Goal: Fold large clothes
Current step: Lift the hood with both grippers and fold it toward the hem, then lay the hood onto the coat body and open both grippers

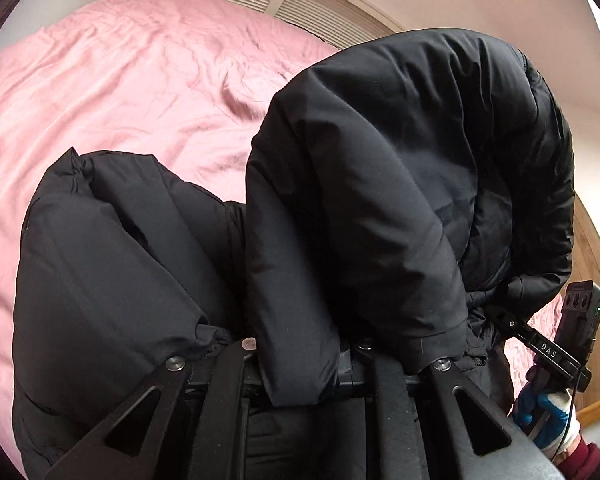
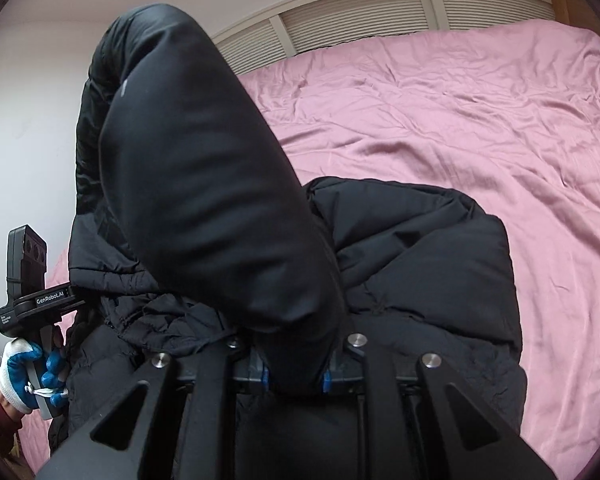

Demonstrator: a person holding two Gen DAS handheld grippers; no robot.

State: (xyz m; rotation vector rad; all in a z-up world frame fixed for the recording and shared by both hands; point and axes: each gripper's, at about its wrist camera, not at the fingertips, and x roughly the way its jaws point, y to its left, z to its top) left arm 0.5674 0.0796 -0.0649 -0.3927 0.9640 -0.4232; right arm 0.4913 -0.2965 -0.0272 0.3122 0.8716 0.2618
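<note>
My left gripper (image 1: 304,364) is clamped on a fold of the black jacket (image 1: 380,168), which hangs bunched above the pink bed (image 1: 120,92). My right gripper (image 2: 296,364) bites another thick fold of it, a padded roll rising up and left from its jaws

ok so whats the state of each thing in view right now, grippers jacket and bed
left gripper: shut on the jacket, a thick fold of it between the fingers
right gripper: shut on the jacket, a padded fold clamped between the fingers
black puffer jacket: bunched, partly lifted, lower part lying on the bed
pink bedsheet: spread over the bed, wrinkled
louvred doors: closed
</note>
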